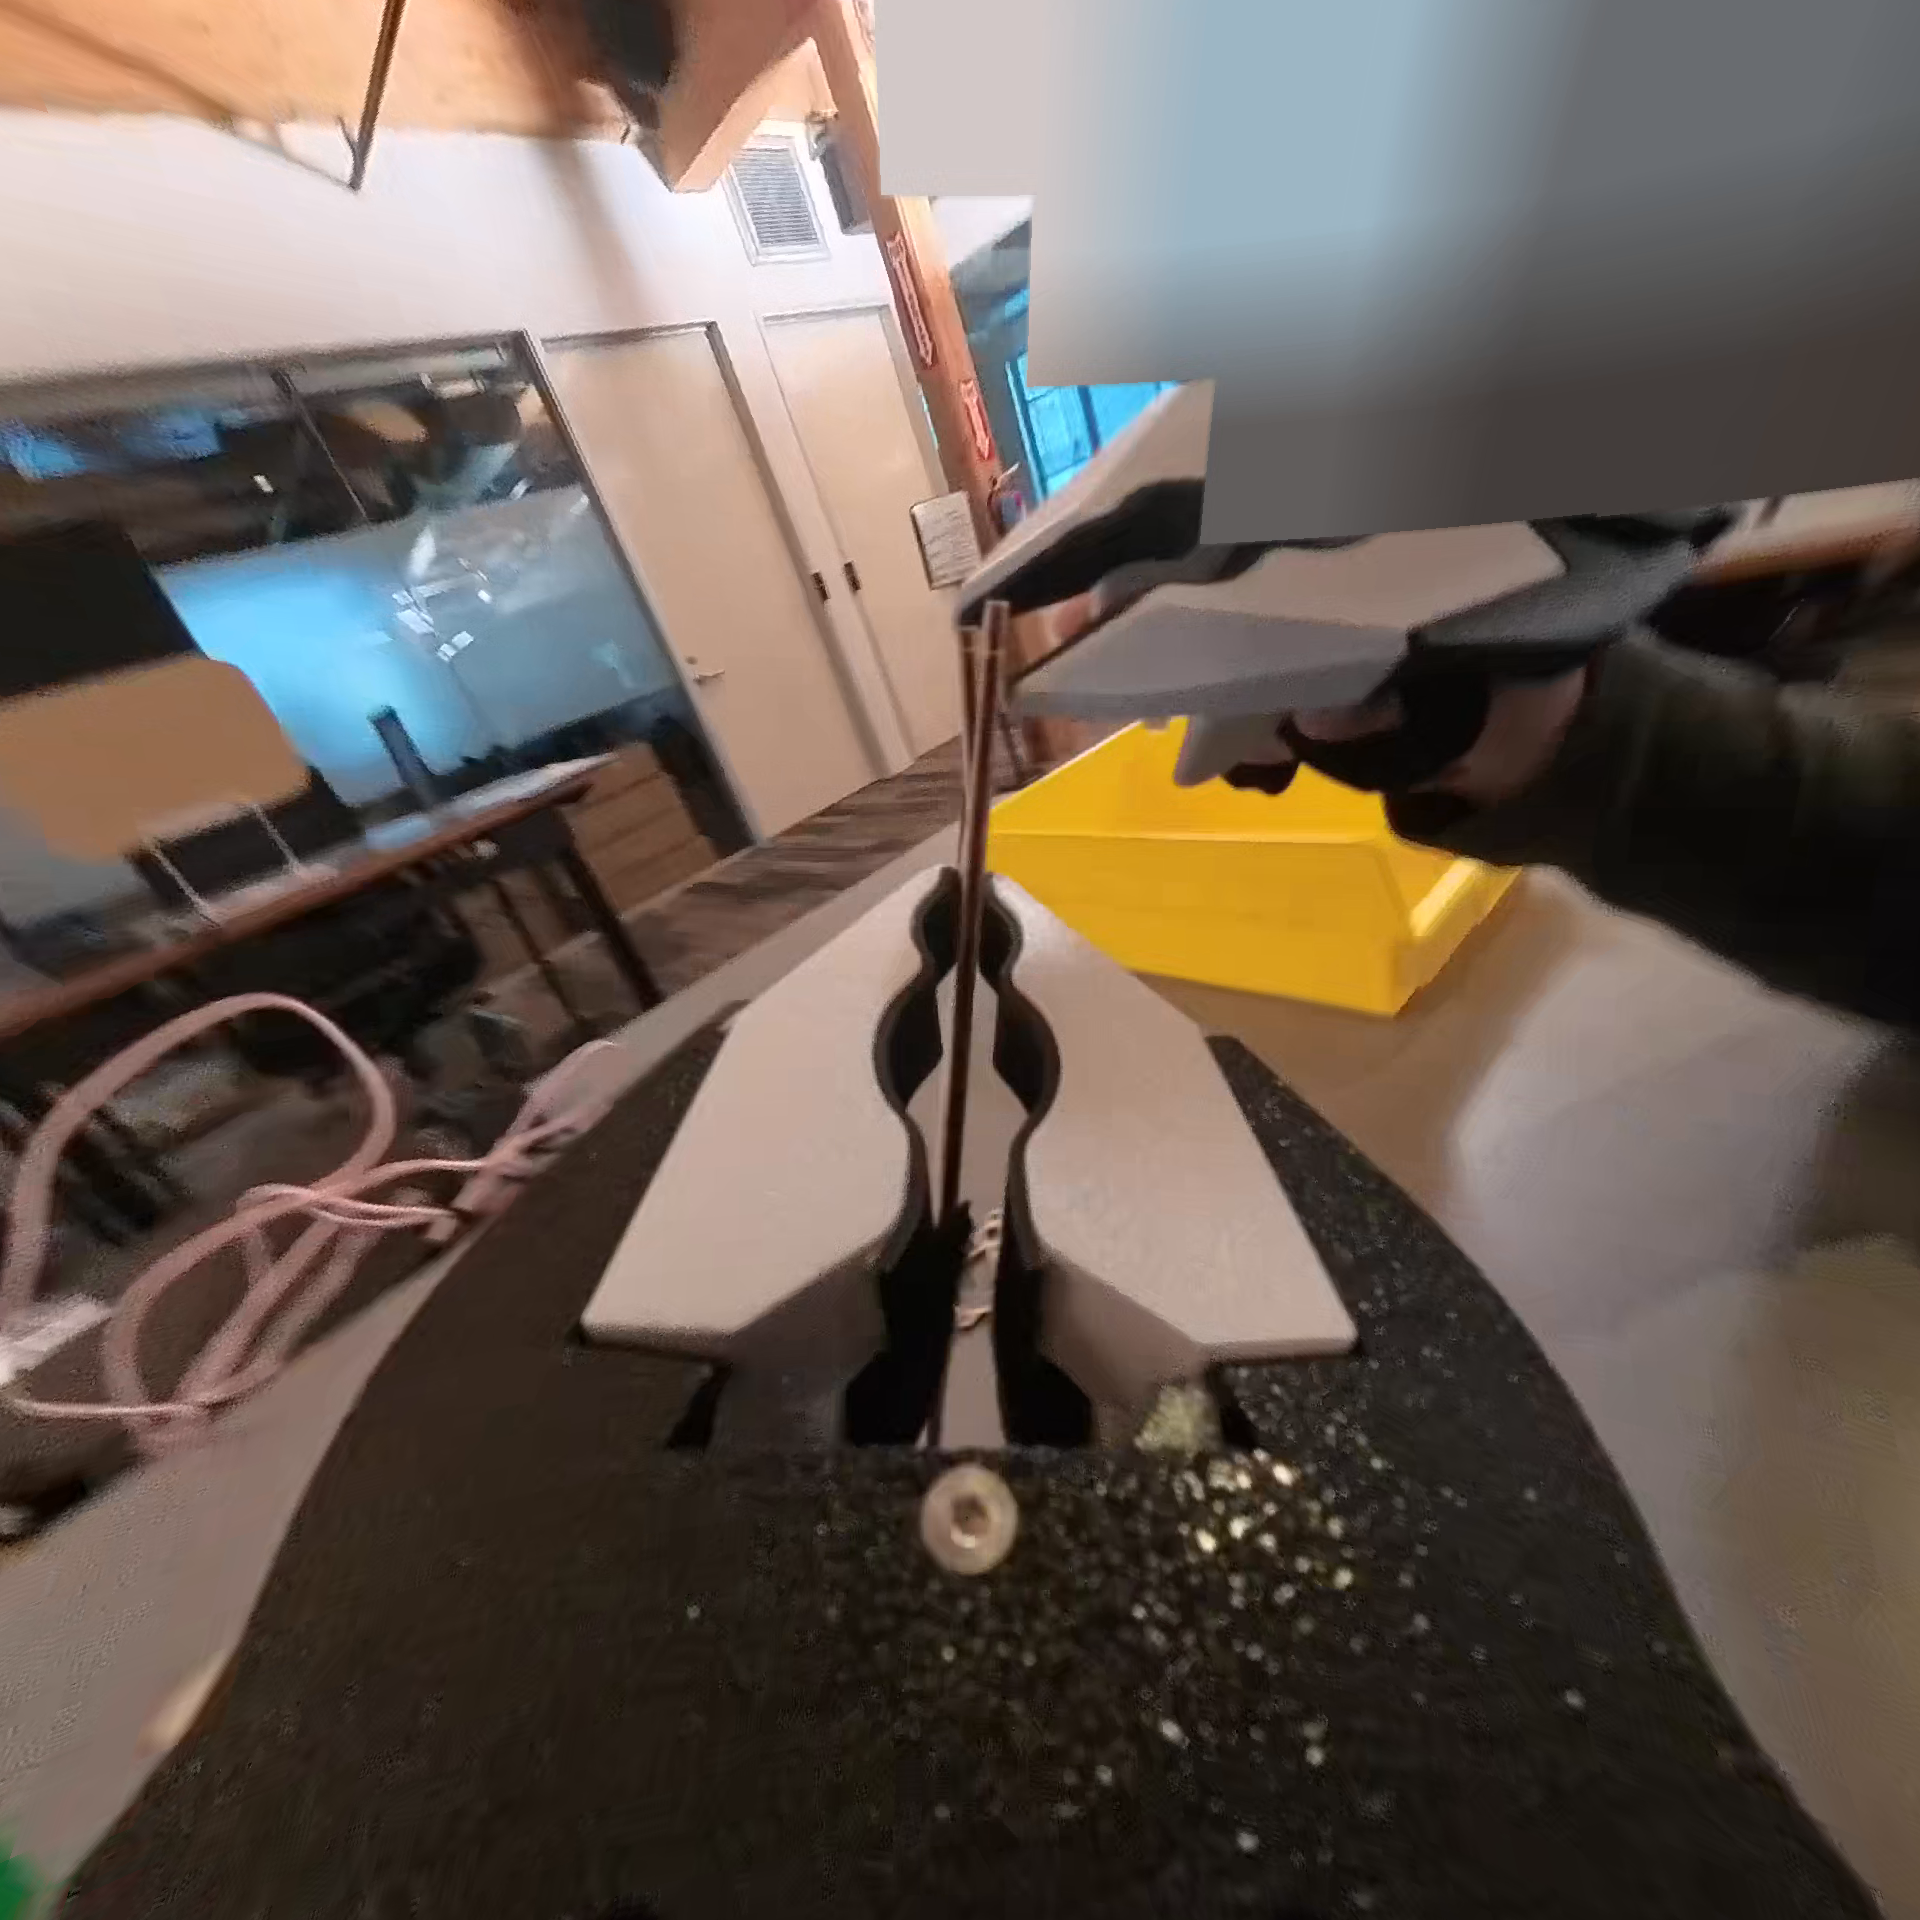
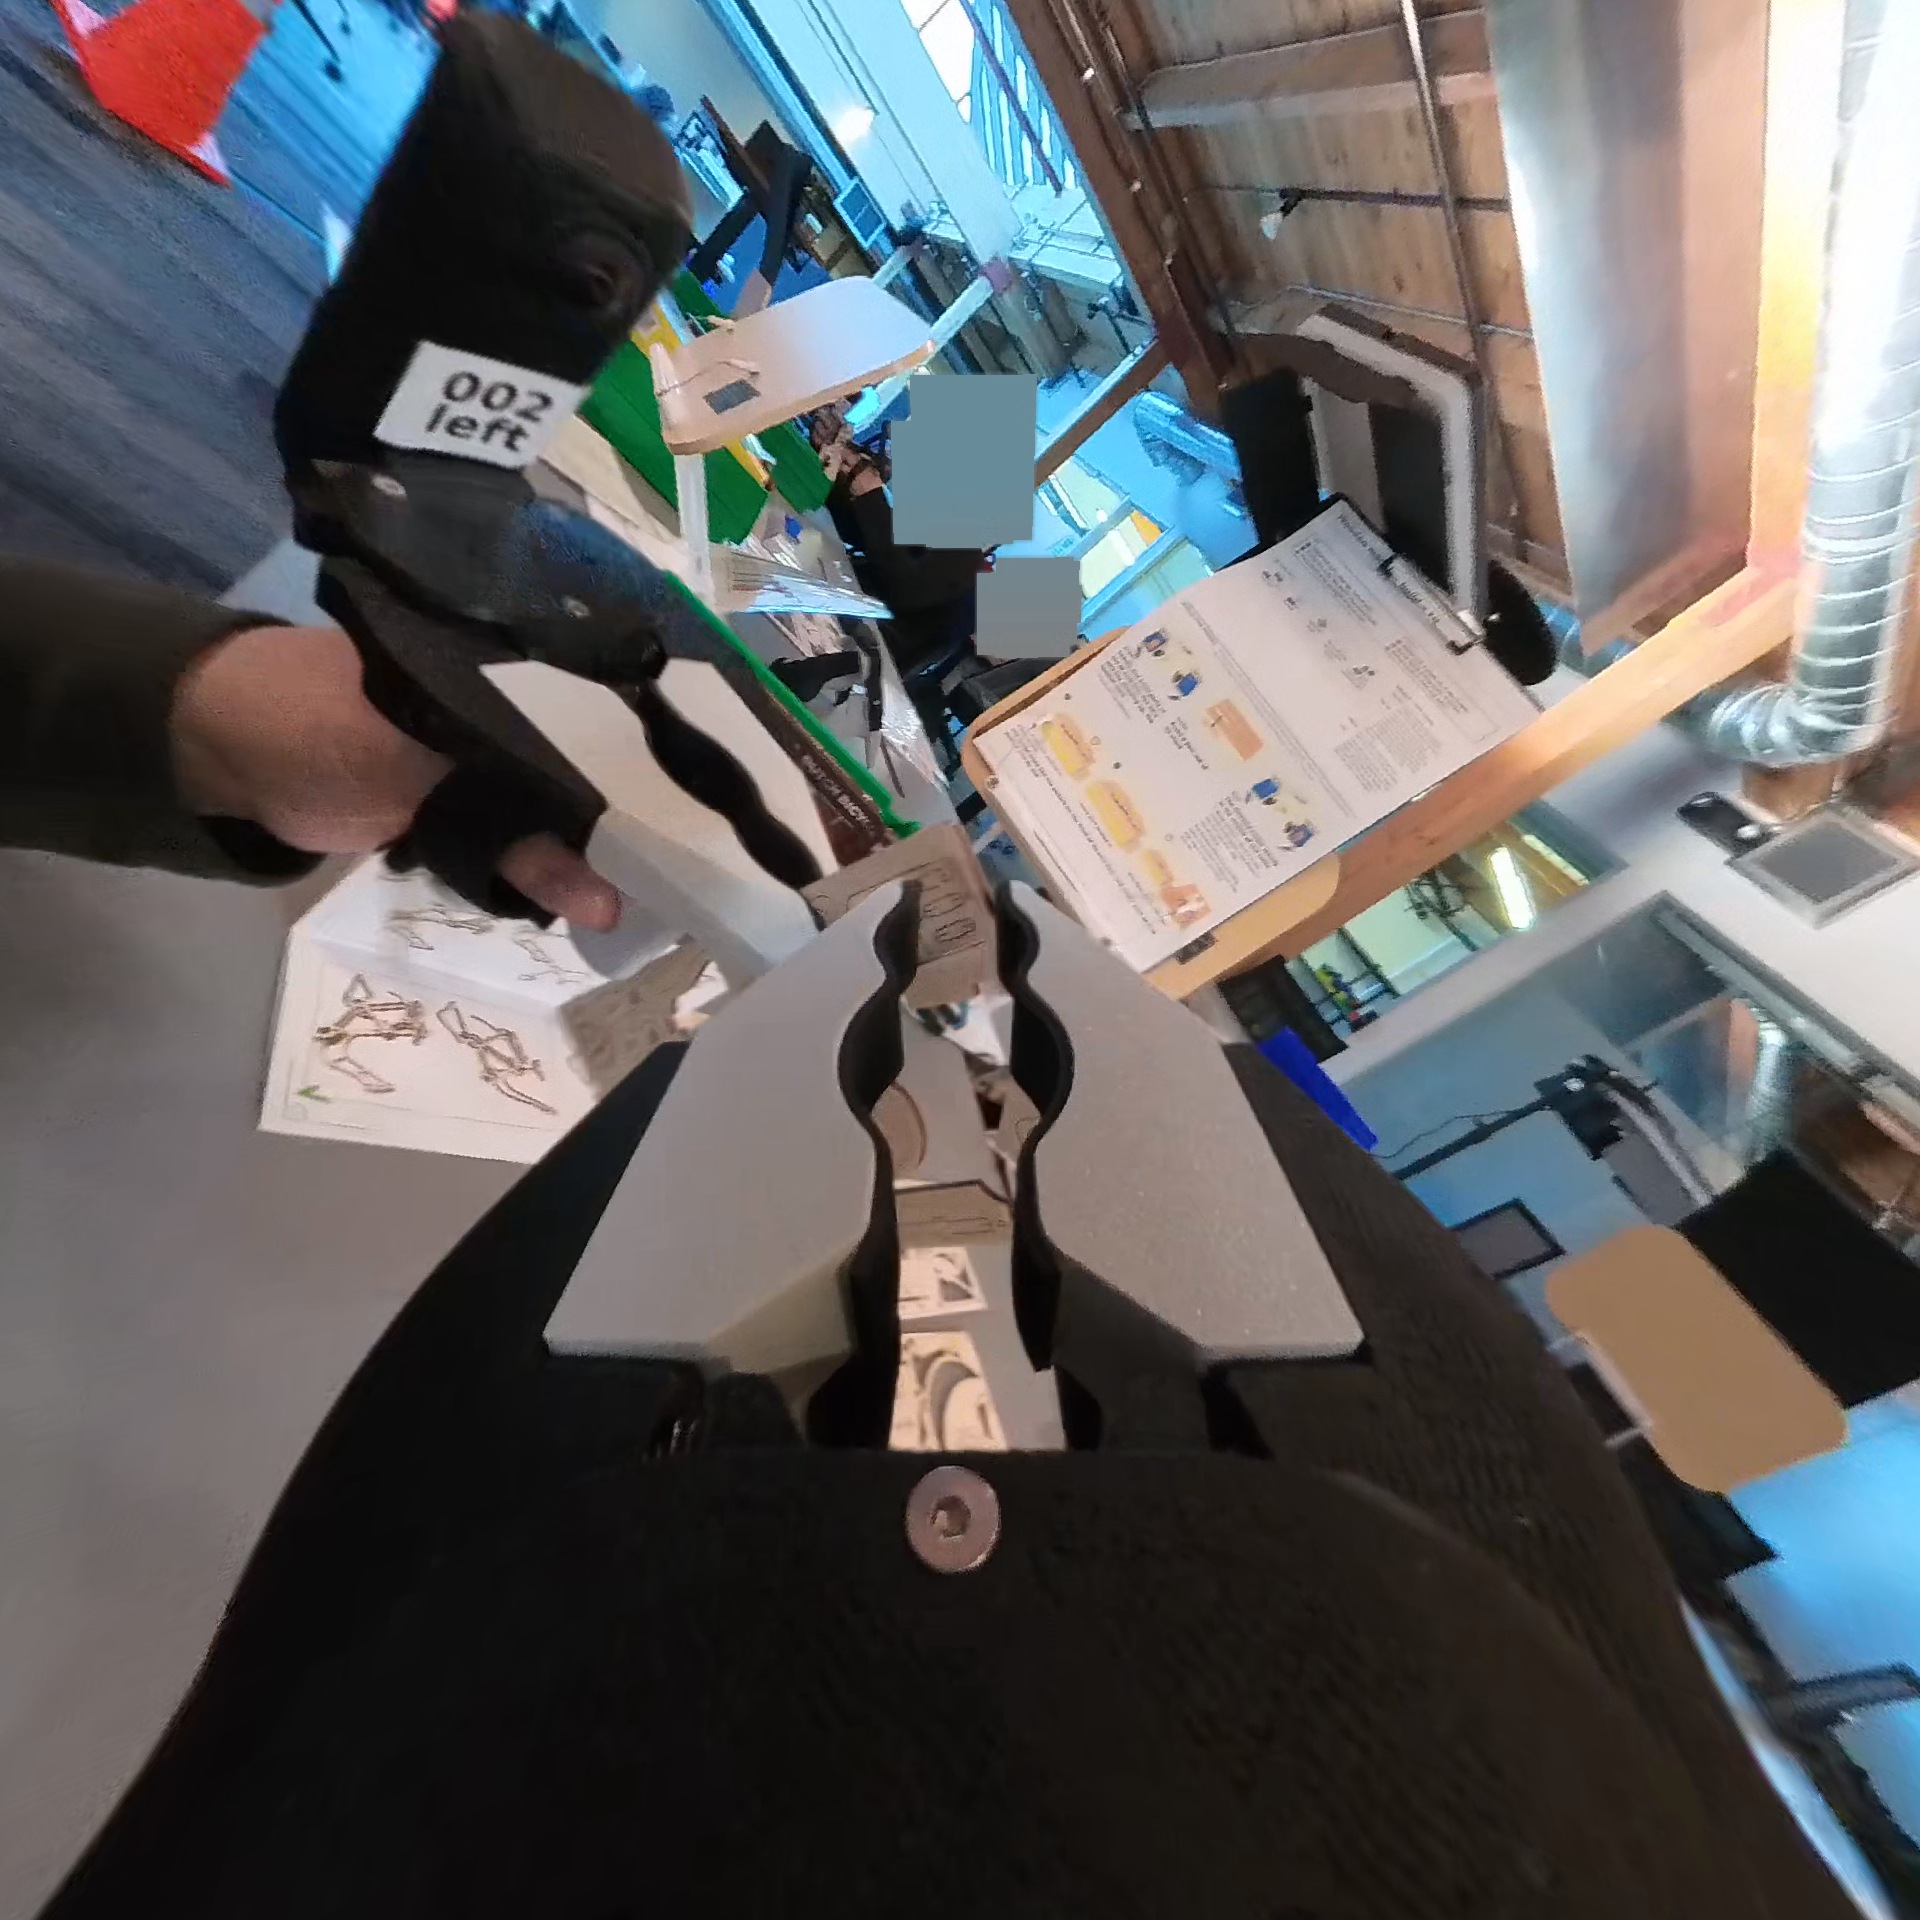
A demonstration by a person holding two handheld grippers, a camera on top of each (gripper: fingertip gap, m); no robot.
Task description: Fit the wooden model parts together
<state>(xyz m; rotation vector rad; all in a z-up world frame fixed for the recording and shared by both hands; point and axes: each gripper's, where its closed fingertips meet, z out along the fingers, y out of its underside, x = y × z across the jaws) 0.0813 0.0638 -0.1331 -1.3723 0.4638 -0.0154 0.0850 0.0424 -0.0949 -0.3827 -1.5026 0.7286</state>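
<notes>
Wooden sheet (image 1: 961, 1039), thin and dark, is seen edge-on in the left wrist view. It is clamped flat between the fingers of the left gripper (image 1: 966, 904), which are closed on it. Its long axis runs straight forward along those fingers and well past their tips. It is carried in the air, clear of the tabletop (image 1: 1351, 1091).

At the sheet's far end sits the small wooden part (image 2: 940, 920), a pale piece with cut-out slots. It is pinched at the very tips of the right gripper (image 2: 953, 899), whose jaws are drawn in narrow on it. The part touches or just overlaps the sheet's end edge (whether a tab is already in a slot cannot be told; the joint is hidden by the fingertips).

Governing relation: the two grippers meet nearly at right angles, the right one crossing the sheet's end from the side. The right gripper is the nearer to the joint. The left grips far back along the sheet, so the free end is long and, in my judgement, liable to flex under any push. Seating pressure would best run along the sheet's long axis, not across its face.

Surroundings: a printed instruction sheet (image 2: 416, 1029) lies on the tabletop below, another wooden panel (image 2: 623, 1018) beside it. A yellow bin (image 1: 1226, 883) stands towards the tabletop's far edge, and a clipboard (image 2: 1247, 748) is propped beyond.
</notes>
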